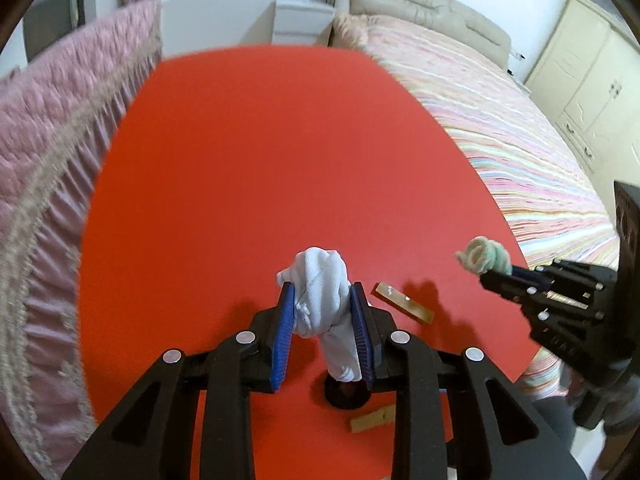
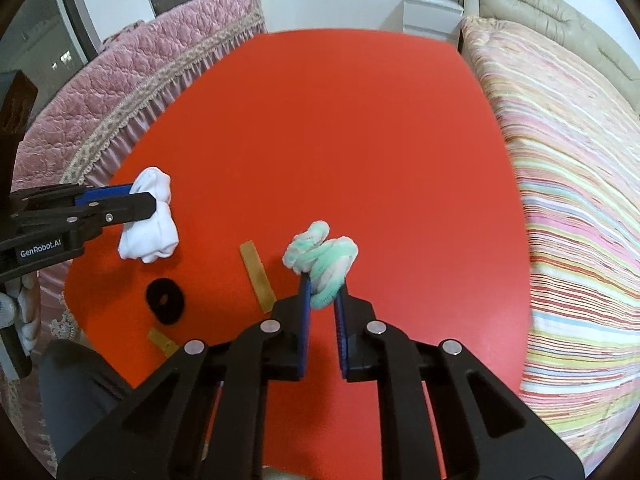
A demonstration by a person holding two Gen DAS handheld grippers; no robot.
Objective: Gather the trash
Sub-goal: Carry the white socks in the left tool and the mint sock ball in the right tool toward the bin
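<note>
Gripping a bunched white cloth (image 1: 324, 300), the left gripper (image 1: 323, 320) has its blue pads (image 1: 283, 340) closed most of the way onto the wad, which is lifted clear of the red table (image 1: 260, 160) near its near edge. The cloth looks knotted and crumpled, one tail hanging down between the fingers. Over by the table's near right side, the right gripper (image 2: 322, 304) is pinched almost fully together on a twisted green-and-white fuzzy piece (image 2: 322, 258), also held above the surface; its loops stick out past the fingertips. Lying on the table below are a black ring-shaped pad (image 2: 165, 300) close to the near edge, a long tan strip (image 2: 258, 276) between the two grippers, and a shorter tan strip (image 2: 162, 342) at the near edge. No container is visible in either view.
</note>
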